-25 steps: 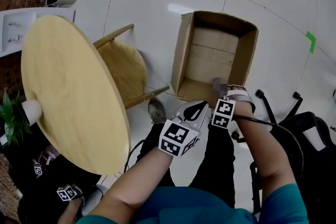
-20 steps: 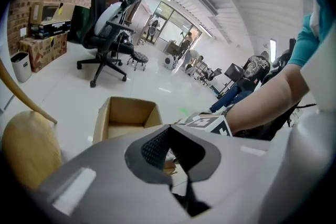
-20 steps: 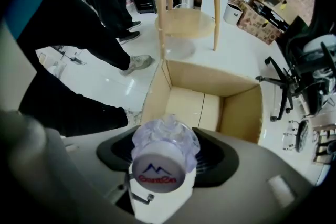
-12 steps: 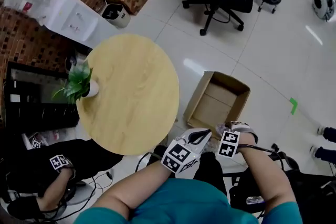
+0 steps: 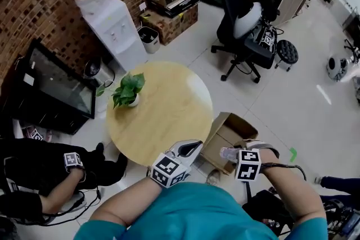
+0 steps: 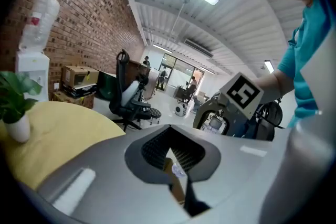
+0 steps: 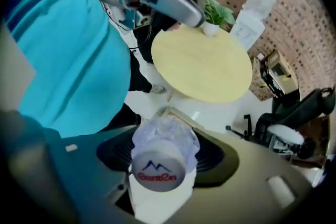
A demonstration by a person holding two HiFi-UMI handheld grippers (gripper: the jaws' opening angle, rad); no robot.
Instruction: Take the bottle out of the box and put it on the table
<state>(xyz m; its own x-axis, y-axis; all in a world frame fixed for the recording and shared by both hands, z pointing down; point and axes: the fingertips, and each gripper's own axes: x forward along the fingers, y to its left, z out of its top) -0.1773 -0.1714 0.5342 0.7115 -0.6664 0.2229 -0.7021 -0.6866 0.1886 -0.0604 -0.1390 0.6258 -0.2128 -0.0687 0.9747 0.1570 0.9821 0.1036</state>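
Gripping bottle (image 7: 160, 157) below cap in right fingers (image 7: 247, 170), clear of box (image 5: 225, 132) at lower centre, ready for surface (image 5: 163, 104); left fingers (image 6: 105, 165) closed, empty, spare.

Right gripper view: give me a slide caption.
Bottle held in the jaws, cap toward camera, box and round table below.

Your right tool (image 5: 230, 153) holds the clear bottle (image 5: 225, 152) up above the box (image 5: 222, 131).
The open cardboard box sits on the floor just beside the round desk (image 5: 169, 121). Your left tool (image 5: 190, 146) hovers at the desk's near edge, and a potted plant (image 5: 128, 91) stands upright on it.
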